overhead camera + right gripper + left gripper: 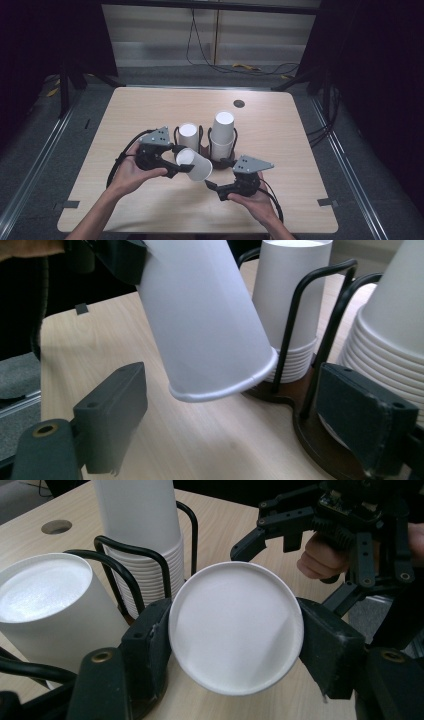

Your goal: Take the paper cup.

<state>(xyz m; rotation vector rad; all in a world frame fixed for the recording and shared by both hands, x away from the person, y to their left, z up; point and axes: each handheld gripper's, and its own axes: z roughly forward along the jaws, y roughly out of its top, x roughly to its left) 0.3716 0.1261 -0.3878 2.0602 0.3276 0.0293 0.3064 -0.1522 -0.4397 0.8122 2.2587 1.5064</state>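
Paper cup [194,164] sat clamped in left gripper [176,161], jaws squeezed on its base end, cup tipped sideways with rim pointing toward right gripper [214,189], hanging just above table [280,130]. Right gripper was wide open, nothing in it, jaws just below cup's rim and not touching. Black wire cup holder [202,145] right behind, two stacks of white cups [223,131] standing upside down in it.
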